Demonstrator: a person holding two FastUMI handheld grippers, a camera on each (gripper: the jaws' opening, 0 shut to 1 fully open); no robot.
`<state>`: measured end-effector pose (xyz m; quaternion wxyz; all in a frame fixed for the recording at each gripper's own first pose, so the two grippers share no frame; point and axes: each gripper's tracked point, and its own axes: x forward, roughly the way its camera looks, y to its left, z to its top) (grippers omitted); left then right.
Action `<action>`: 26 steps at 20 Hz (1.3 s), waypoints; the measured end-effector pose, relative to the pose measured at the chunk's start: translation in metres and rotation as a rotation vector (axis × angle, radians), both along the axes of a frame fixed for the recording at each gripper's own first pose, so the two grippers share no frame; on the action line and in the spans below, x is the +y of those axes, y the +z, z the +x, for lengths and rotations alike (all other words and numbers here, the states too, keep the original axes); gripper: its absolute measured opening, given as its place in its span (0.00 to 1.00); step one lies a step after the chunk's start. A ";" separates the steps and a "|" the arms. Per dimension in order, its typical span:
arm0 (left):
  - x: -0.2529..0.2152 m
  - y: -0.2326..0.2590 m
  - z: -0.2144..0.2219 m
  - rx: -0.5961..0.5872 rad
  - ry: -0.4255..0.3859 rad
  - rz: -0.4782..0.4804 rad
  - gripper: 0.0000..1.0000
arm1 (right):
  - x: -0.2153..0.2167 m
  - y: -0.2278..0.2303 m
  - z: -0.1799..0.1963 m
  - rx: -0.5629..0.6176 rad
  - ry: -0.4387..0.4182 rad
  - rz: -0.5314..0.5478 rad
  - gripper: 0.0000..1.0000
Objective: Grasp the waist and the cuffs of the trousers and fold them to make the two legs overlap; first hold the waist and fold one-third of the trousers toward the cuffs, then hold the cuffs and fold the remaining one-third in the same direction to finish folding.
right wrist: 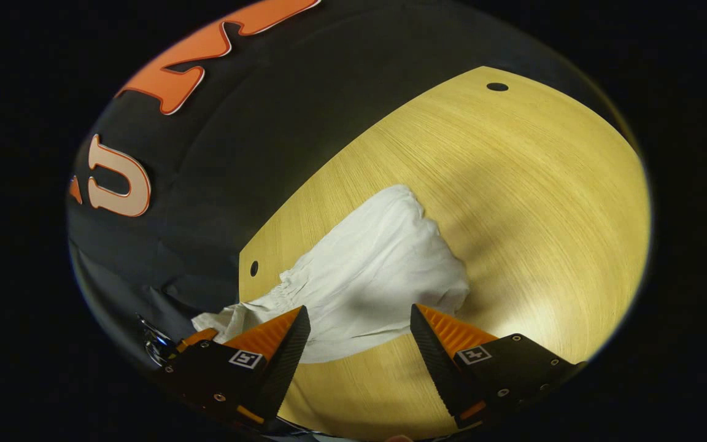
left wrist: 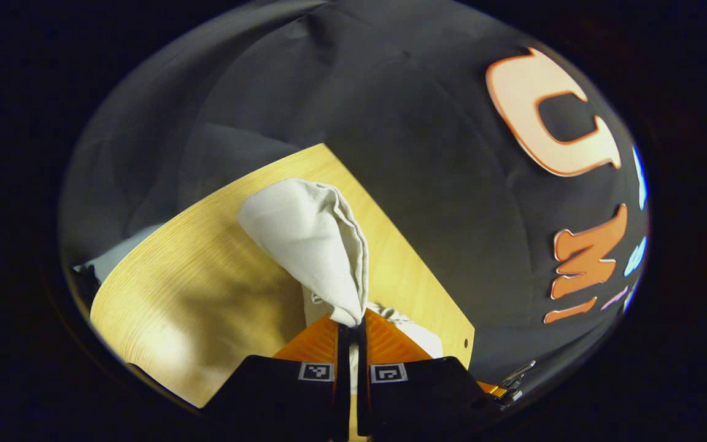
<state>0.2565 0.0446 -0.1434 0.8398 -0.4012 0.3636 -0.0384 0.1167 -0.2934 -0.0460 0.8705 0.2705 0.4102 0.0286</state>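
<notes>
Trousers point(left wrist: 310, 239) bunched on wooden table point(left wrist: 206, 288), near its edge. Left gripper point(left wrist: 351, 324) clamped on a fabric fold, lifting it. Right gripper point(right wrist: 359, 328) spread wide, empty (hovering just short of the cloth). Light, limp, non-slip; best taken at the gathered waistband point(right wrist: 280, 288).

Showing as a light wooden table point(left wrist: 206, 258) with fine grain, running across the lower left of the left gripper view and across the centre and right of the right gripper view point(right wrist: 544, 202). Carrying two small dark holes, one near the top edge point(right wrist: 497, 86) and one at the left corner point(right wrist: 254, 268). Bearing pale trousers point(right wrist: 378, 270), lying bunched at lower centre in the right gripper view and rising toward the centre in the left gripper view point(left wrist: 310, 239).
</notes>
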 end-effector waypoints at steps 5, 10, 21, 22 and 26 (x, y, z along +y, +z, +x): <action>-0.061 0.048 0.003 -0.084 -0.077 0.033 0.08 | -0.038 0.013 0.001 -0.018 0.003 0.014 0.99; -0.149 0.081 0.007 -0.133 -0.168 0.072 0.08 | -0.094 0.029 0.006 -0.047 -0.021 0.024 0.99; -0.349 0.044 0.003 -0.114 -0.424 0.185 0.06 | -0.227 0.045 -0.001 -0.125 -0.072 -0.138 0.98; -0.364 0.035 0.002 -0.108 -0.450 0.198 0.08 | -0.237 0.047 -0.003 -0.135 -0.071 -0.164 0.99; -0.428 0.003 -0.012 -0.076 -0.543 0.261 0.08 | -0.263 0.049 -0.007 -0.159 -0.059 -0.239 0.99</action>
